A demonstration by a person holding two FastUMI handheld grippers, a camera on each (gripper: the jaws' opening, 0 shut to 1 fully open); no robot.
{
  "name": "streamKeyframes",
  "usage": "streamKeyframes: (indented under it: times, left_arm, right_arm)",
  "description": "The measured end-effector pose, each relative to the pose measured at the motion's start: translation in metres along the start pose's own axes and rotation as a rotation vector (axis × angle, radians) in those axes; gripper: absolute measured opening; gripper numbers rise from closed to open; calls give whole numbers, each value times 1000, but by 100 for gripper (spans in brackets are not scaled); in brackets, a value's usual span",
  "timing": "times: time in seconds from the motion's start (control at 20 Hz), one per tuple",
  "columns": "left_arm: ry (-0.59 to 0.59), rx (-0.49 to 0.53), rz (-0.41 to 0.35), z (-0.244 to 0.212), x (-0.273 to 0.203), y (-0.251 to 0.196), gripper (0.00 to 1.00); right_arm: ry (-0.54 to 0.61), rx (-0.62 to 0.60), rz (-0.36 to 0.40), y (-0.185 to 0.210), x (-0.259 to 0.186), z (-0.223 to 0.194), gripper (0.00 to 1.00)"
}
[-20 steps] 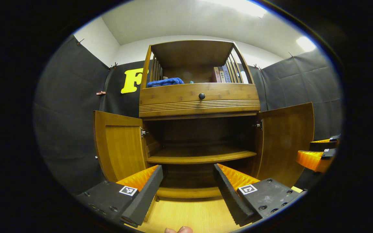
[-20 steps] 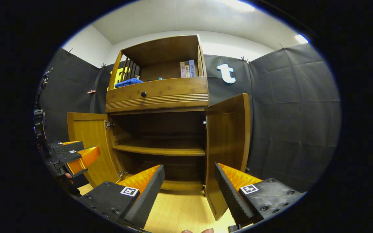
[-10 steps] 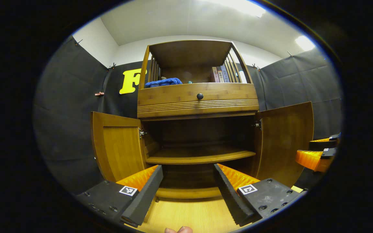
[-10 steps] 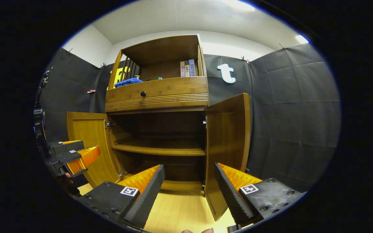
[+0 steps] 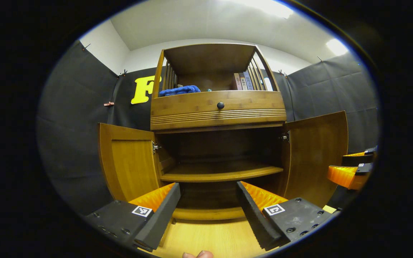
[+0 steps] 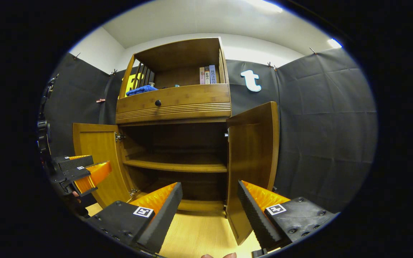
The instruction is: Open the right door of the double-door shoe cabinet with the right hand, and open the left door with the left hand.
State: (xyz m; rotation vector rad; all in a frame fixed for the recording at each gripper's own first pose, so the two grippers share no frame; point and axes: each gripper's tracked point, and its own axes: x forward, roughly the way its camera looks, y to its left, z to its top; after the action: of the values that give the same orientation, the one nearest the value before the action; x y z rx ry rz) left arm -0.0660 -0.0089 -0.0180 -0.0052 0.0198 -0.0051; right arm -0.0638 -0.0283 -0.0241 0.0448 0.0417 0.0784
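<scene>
Bright ceiling lights (image 5: 335, 46) glare white at the top of both views. The cabinet (image 5: 218, 107) is evenly lit outside, but its lower compartment (image 6: 177, 143) lies in deep shadow. Focus is sharp throughout; fisheye distortion bows straight edges toward the rim.

We are in a staged recording booth, not a lived-in home: black cloth (image 6: 321, 118) is pinned up as walls beneath a plain white ceiling (image 5: 206, 25). A wooden shoe cabinet (image 5: 218, 111) on pale wood flooring (image 5: 210, 240) supplies the household setting (books (image 6: 207, 75) and a blue cloth (image 5: 179, 90) sit on top).
</scene>
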Motion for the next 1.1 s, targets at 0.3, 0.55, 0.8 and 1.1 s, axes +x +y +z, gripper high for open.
streamKeyframes:
  times: [0.3,0.55,0.8,1.1]
  left_arm:
    - [-1,1,-3,-1,2,0,100]
    - [-6,5,-6,1,2,0,98]
    - [-3,6,-3,-1,2,2,94]
    - [-6,7,-3,1,0,3,98]
  right_arm:
    - [2,0,-2,0,2,0,100]
    - [0,0,1,2,4,1,98]
    - [1,-4,0,2,2,-1,98]
    - [-1,-4,-2,4,0,1,98]
